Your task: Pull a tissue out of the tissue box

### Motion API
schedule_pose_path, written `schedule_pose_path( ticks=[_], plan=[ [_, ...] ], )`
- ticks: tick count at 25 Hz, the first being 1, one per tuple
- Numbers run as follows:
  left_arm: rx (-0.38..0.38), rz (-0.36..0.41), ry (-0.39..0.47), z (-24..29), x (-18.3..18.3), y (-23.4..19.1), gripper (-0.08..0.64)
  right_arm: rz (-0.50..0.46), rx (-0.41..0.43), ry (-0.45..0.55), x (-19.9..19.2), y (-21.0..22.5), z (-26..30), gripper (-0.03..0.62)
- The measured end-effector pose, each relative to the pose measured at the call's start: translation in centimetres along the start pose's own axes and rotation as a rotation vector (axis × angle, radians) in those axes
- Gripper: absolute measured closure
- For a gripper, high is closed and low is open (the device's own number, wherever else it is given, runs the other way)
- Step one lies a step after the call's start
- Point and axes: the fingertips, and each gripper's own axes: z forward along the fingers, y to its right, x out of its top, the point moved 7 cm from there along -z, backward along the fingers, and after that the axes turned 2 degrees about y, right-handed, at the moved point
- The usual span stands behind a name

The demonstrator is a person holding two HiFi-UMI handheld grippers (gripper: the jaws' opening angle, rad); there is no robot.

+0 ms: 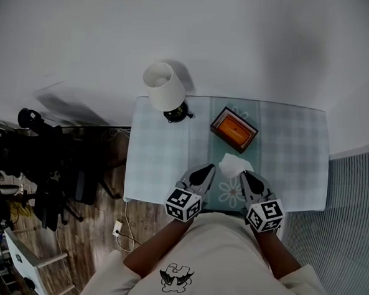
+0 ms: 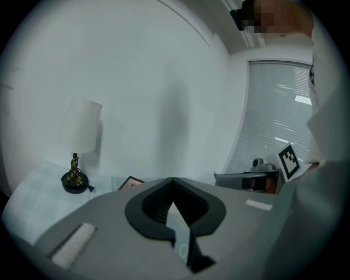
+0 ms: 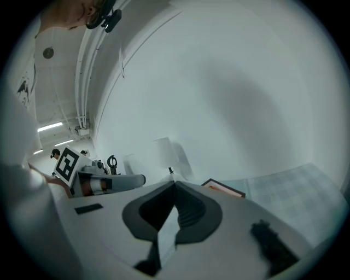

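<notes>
Judging tissue [image 1: 235, 165] already out, near tissue box [image 1: 234, 129]; left gripper [image 1: 209, 169], right gripper [image 1: 245, 175] clenched empty. Withdraw without brushing it.

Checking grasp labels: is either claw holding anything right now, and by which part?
Nothing is held. The left claw and the right claw are both shut and empty. The tissue appears to lie loose on the table between them.
</notes>
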Motion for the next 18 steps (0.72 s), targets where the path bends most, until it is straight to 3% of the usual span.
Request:
schedule_pose_path(
  ticks=[18],
  plan=[
    [0.016,-0.023,-0.012,0.11,-0.57,-0.61,0.554,-0.009,-0.037,0.0,0.37,0.28,0.49,0.578]
  ],
)
